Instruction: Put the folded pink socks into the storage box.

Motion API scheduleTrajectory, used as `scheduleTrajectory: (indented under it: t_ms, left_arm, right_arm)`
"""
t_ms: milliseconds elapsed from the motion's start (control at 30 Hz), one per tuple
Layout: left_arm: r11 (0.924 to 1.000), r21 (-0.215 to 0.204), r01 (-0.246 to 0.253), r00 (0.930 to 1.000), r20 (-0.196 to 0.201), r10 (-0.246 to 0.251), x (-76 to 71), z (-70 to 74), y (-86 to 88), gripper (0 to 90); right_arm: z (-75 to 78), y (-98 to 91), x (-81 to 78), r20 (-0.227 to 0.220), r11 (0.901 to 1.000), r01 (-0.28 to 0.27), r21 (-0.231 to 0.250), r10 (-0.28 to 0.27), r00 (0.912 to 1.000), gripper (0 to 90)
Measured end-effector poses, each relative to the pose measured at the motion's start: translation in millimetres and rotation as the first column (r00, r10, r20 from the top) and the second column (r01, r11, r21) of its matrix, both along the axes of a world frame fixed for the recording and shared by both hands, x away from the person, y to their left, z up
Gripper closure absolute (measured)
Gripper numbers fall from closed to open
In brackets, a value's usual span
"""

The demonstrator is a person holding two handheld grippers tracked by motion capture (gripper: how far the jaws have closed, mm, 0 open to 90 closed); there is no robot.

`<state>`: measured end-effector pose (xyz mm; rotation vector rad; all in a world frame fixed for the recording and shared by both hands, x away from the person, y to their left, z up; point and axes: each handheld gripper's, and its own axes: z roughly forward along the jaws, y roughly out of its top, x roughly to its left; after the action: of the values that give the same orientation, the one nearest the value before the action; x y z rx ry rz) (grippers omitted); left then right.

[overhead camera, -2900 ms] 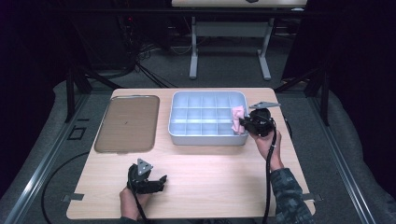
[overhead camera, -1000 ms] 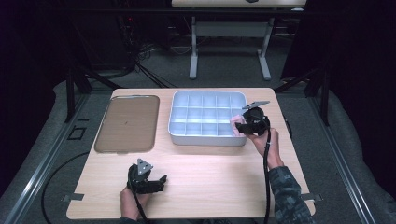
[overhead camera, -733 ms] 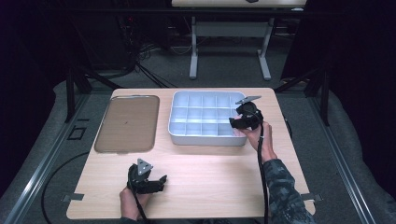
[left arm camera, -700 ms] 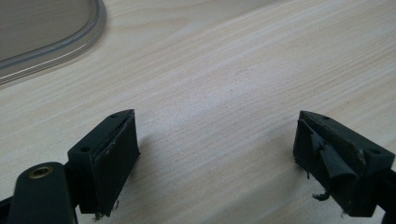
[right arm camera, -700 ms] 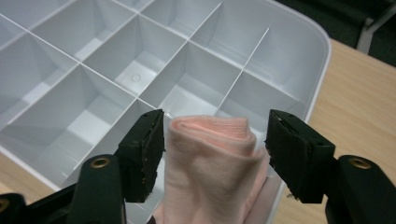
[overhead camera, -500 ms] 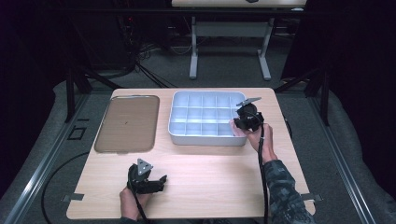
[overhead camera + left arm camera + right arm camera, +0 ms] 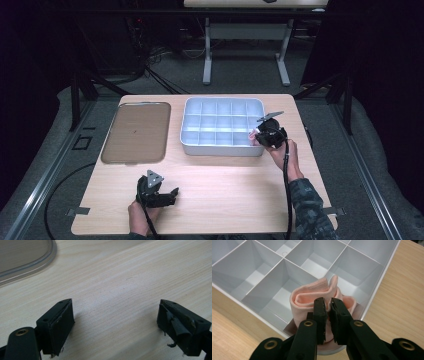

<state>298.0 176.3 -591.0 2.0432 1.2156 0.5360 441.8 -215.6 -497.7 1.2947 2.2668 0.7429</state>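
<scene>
Two right gripper (image 7: 327, 305) fingers (image 7: 319, 315) just closed, pinching pink cloth (image 7: 309, 296) fold over tray (image 7: 375, 287) corner compartment.

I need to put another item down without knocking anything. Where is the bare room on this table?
Bare wood runs across the table between the left gripper and the right forearm, in front of the divided bin. The brown tray is bare too. It is crowded at the bin's near right corner, where the right gripper pinches the pink cloth.

On the table (image 7: 225, 190), a flat tray (image 7: 134, 132) lies left of centre and a divided bin (image 7: 222, 126) just right of it. A rolled cloth (image 7: 312, 300) sits in the bin's lower-right corner compartment.
</scene>
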Motion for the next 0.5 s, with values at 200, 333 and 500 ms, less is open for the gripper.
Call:
scheduleTrajectory:
  t_ms: [200, 333, 500]
  left_arm:
    - [1.0000, -0.001, 0.000, 1.0000, -0.001, 0.000, 0.0, 0.0, -0.1, 13.8]
    - [1.0000, 0.000, 0.002, 1.0000, 0.001, -0.002, 0.1, 0.0, 0.0, 13.8]
    - [1.0000, -0.001, -0.001, 1.0000, 0.000, 0.001, -0.1, 0.0, -0.1, 13.8]
  right_arm:
    - [12.2, -1.7, -7.9, 0.050, 0.9990, -0.013, 0.043, 0.011, 0.9987, 67.6]
    - [21.9, -5.2, -20.8, 0.045, 0.9911, -0.022, 0.131, 0.016, 0.9988, 49.5]
    - [30.2, -10.4, -39.4, 0.034, 0.9822, -0.038, 0.184, 0.032, 0.9989, 27.6]
